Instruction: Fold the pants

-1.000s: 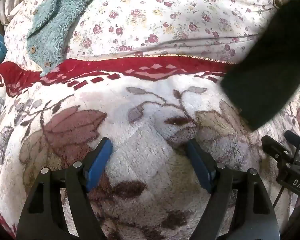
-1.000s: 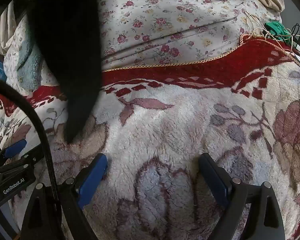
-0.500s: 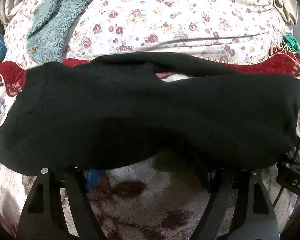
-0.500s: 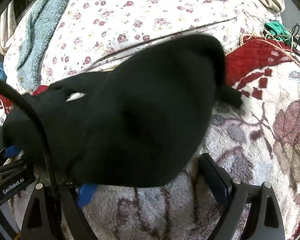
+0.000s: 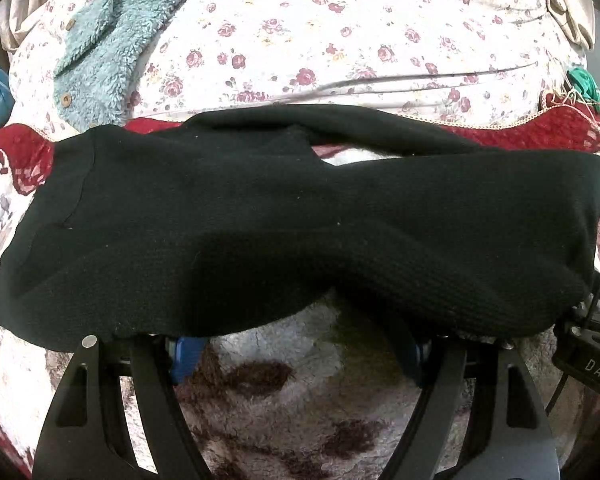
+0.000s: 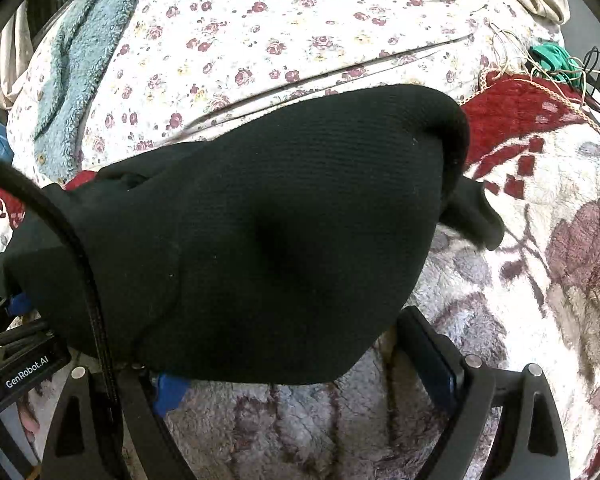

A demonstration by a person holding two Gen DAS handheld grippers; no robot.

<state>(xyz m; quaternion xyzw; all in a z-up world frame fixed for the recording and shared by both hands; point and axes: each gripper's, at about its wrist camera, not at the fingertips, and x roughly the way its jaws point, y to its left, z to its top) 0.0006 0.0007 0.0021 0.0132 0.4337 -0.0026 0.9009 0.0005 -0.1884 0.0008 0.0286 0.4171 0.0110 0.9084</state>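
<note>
Left wrist view: black pants (image 5: 300, 216) now drape both wide-spread grippers, left gripper (image 5: 300, 354), right gripper (image 6: 306, 376).

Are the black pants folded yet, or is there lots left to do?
Barely started. Done: the black pants lie spread on the fuzzy flowered blanket, their legs apart with a gap between them. In hand: nothing is gripped; the left gripper and the right gripper are both open, the near edge of the cloth draped over their fingers. Left: every fold.
</note>
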